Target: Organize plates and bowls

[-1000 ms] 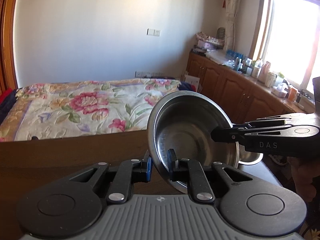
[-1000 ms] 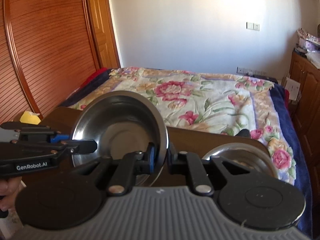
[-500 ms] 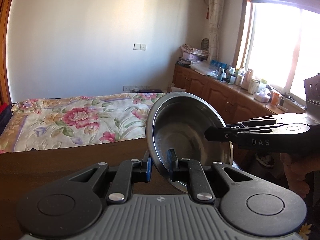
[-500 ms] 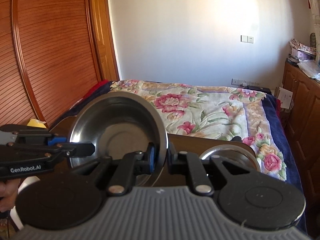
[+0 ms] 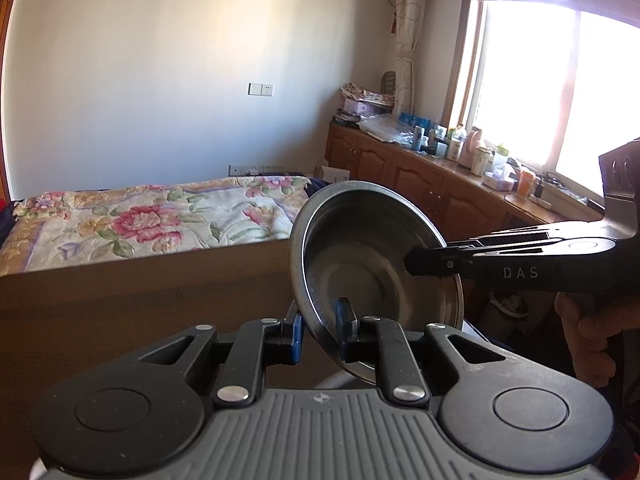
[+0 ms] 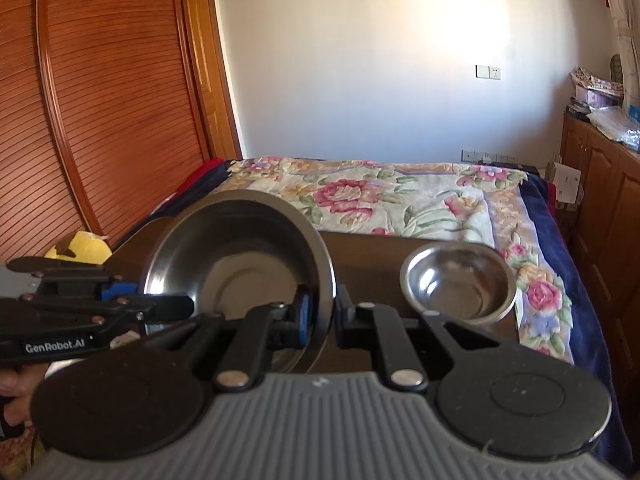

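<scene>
Two hand-held grippers are pinching one steel plate (image 5: 376,264) by opposite rims, tilting it on edge above the dark bench (image 6: 372,256): the left hand-held gripper (image 5: 318,330) is clamping the near rim, the right hand-held gripper (image 6: 322,312) the other side. Thin, stiff and probably slippery metal, it is likely needing firm rim grips. A small steel bowl (image 6: 460,282) is sitting near the bench's right edge, leaving little spare room there.

- Large bowl (image 6: 240,256): brushed steel, satin inside, polished rim.
- Small bowl (image 6: 460,284): glossy steel, mirror-like.
- Left gripper (image 5: 318,330): matt black plastic, blue pads, bright metal rivets, ribbed grey body.
- Table (image 6: 372,256): dark smooth wood.
- Bedspread (image 6: 400,200): quilted floral cloth.
- Wardrobe door (image 6: 100,120): glossy slatted reddish wood.
</scene>
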`<state>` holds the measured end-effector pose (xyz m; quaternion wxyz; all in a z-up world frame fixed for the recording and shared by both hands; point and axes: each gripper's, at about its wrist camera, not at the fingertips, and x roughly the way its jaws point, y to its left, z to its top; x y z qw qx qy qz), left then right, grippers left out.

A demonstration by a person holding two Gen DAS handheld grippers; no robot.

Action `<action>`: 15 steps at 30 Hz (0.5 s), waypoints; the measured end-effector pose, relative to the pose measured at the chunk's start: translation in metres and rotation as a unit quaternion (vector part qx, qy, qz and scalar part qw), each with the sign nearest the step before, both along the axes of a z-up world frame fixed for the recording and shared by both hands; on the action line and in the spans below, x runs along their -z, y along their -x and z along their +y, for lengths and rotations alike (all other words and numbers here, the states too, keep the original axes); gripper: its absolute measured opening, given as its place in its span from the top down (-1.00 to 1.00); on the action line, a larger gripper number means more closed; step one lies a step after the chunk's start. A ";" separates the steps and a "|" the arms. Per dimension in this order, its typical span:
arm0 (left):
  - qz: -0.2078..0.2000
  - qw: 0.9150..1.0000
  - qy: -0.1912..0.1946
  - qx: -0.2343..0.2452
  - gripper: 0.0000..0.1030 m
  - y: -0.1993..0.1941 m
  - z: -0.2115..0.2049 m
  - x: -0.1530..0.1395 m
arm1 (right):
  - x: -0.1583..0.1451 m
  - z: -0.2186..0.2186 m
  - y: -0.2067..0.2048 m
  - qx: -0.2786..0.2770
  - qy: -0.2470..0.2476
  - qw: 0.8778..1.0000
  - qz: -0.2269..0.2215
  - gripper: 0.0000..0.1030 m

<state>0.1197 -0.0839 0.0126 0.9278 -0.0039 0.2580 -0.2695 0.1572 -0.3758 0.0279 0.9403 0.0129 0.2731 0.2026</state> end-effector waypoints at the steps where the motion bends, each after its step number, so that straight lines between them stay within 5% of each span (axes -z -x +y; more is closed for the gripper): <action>1: 0.000 1.000 0.000 0.001 0.64 0.004 0.000 0.002 | 0.002 0.000 0.003 -0.001 -0.001 1.000 0.001 0.73; 15: 0.012 1.000 0.014 0.008 0.65 0.059 0.015 0.036 | 0.032 0.001 0.051 -0.013 -0.032 0.999 0.017 0.73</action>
